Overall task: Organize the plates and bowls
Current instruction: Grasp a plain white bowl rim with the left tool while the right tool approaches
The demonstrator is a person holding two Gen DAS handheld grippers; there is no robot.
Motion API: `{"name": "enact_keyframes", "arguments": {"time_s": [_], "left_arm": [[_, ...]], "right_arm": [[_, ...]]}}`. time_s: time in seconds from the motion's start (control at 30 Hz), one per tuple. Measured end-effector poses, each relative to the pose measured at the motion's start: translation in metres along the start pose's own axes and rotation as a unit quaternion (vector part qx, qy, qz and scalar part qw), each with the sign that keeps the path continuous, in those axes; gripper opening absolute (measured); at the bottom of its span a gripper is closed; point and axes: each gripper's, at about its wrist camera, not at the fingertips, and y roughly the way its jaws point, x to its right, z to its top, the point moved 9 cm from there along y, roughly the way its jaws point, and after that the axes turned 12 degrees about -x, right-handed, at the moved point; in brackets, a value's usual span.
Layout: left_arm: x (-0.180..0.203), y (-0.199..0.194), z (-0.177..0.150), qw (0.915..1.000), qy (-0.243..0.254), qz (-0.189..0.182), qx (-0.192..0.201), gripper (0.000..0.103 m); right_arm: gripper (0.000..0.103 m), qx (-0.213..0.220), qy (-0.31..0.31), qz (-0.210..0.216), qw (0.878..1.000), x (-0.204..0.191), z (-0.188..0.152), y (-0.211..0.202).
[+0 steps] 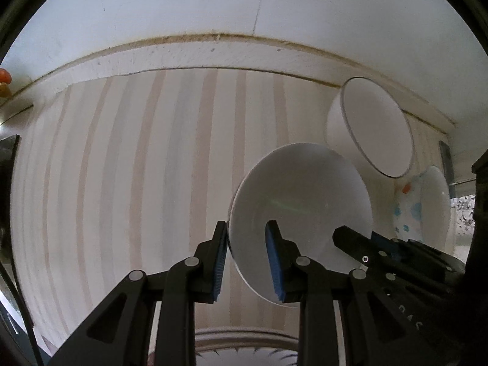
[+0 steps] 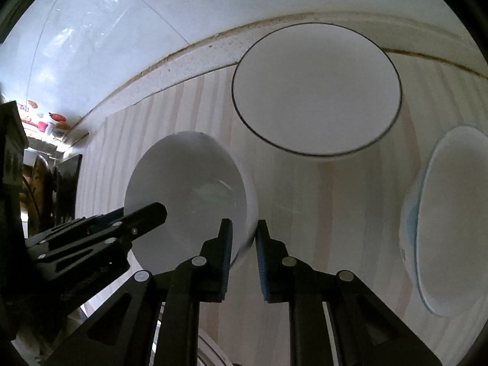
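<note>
Both tools clench opposite rims of the plain white bowl (image 1: 300, 210), left tool (image 1: 248, 262) and right tool (image 2: 244, 259) sharing its weight, likely for stacking

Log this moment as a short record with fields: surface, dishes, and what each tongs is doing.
surface: striped cloth by a white tiled wall
held dish: plain white bowl
left tongs: shut on the bowl's rim, one pad inside, one outside
right tongs: shut on the opposite rim
other dishes: dark-rimmed bowl; blue-patterned bowl, both apart from the held one
</note>
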Motion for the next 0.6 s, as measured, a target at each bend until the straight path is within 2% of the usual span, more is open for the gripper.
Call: {"name": "enact_keyframes", "arguments": {"time_s": [0.17,0.33,0.53,0.6], "left_arm": [[0.015,-0.026,-0.011,0.9998,0.013,-0.005,0.016,0.023],[0.036,-0.053,-0.042,0.999,0.031,-0.012,0.03,0.023],[0.077,-0.062,-0.081,0.997,0.069,-0.022,0.025,0.023],[0.092,-0.059,-0.105,0.9958,0.087,-0.025,0.016,0.023]], "right_arm": [[0.017,0.012,-0.002,0.003,1.0,0.003,-0.014,-0.019],[0.017,0.026,0.001,0.014,1.0,0.007,-0.035,-0.049],[0.017,0.046,0.006,0.009,0.999,0.027,-0.089,-0.093],[0.017,0.047,0.014,0.009,0.999,0.04,-0.112,-0.103]]}}
